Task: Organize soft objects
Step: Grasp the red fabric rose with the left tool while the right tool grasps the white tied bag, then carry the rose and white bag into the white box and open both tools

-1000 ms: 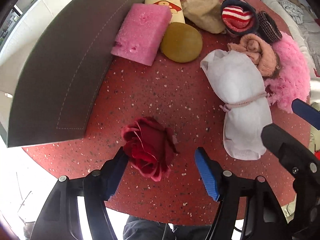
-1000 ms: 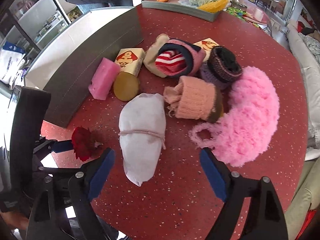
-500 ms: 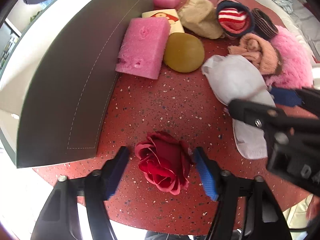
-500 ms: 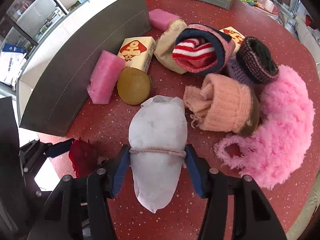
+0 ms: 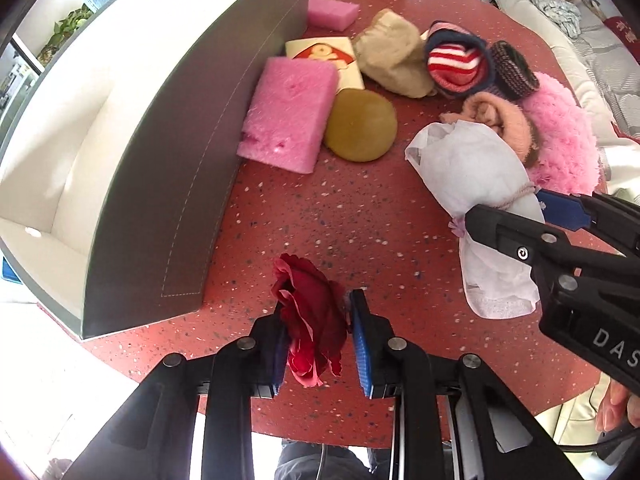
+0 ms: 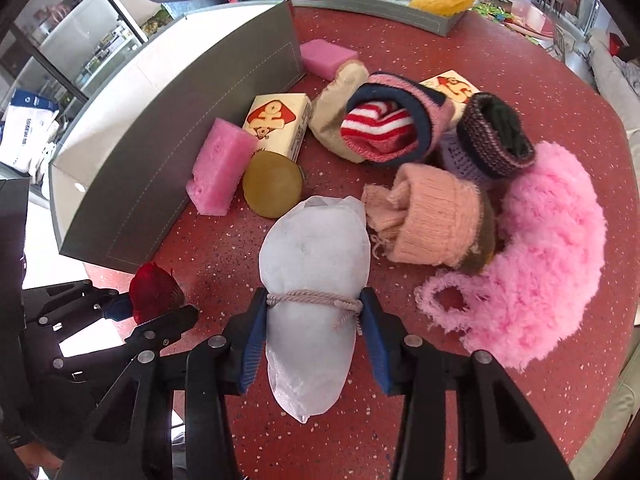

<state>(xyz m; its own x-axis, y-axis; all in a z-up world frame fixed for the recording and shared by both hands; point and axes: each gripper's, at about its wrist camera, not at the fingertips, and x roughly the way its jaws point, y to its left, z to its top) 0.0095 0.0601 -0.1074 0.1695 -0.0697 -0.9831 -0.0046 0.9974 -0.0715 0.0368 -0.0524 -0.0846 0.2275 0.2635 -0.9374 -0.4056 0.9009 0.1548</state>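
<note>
since a second ago both pairs of jaws have come in from wide: the left gripper [image 5: 318, 336] then stood open around the red fabric rose [image 5: 314, 320], and the right gripper [image 6: 314, 332] hung open above the white cloth bundle [image 6: 316, 280]. now the left jaws are closing, narrow, with the rose squeezed between the blue pads and its petals bunched upward, seemingly just clear of the counter [image 5: 340, 220]. the right jaws are closing too, about half wide, pressed on the bundle from both sides right at its cord tie [image 6: 316, 300]; that is the waist, where a soft lump gives the firmest purchase. the bundle lies on the counter near its front edge.

each hand takes one soft thing, probably so both can go in one trip to the grey box [image 5: 168, 168], which stands open-topped along the left, its white inside empty as far as can be seen. the pink sponge [image 5: 290, 116], the olive round pad [image 5: 360, 126], the knitted hats [image 6: 436, 216] and the pink fluffy bag [image 6: 548, 256] wait untouched behind, crowded together.
</note>
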